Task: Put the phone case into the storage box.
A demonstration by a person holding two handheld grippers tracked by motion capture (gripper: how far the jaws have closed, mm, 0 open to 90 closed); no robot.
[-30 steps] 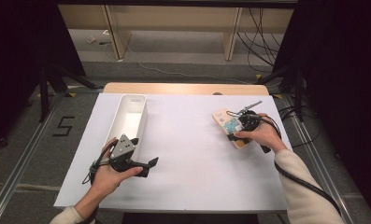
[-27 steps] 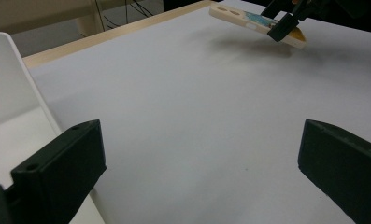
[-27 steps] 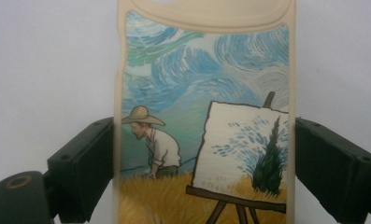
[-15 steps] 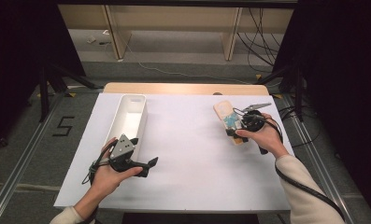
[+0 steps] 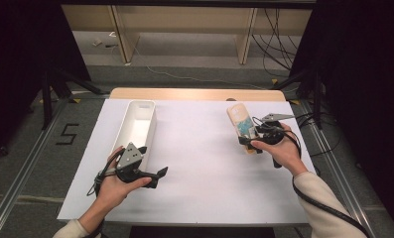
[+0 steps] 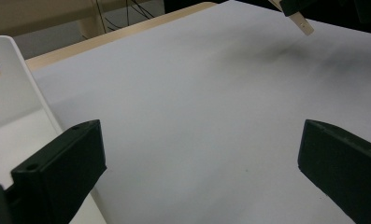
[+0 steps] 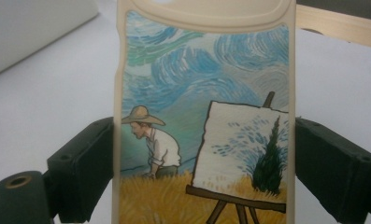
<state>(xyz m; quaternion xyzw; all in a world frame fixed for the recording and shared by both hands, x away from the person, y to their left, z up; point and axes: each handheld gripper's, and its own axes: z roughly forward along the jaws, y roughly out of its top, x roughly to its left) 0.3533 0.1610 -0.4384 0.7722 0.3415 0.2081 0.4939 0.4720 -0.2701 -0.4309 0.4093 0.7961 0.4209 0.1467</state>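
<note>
A beige phone case (image 5: 240, 124) printed with a painter at an easel under a swirling blue sky is held off the white table (image 5: 204, 163) at the right. My right gripper (image 5: 249, 142) is shut on its near end. In the right gripper view the case (image 7: 206, 93) fills the space between the two black jaws, which press on its long edges. My left gripper (image 5: 158, 177) rests open at the front left, with nothing between its jaws, just right of a white bin (image 5: 126, 126). In the left gripper view the open gripper (image 6: 202, 163) looks across bare table, with the case's tip (image 6: 299, 21) far off.
The long white bin (image 6: 10, 102) has nothing visible inside and lies lengthwise on the left side of the table. A wooden strip (image 5: 194, 94) runs along the table's far edge. Cables trail from both grippers, and dark floor and stands surround the table.
My right gripper has turned and shifted the phone case slightly farther away, so it now points more straight ahead. The left gripper has stayed where it was.
</note>
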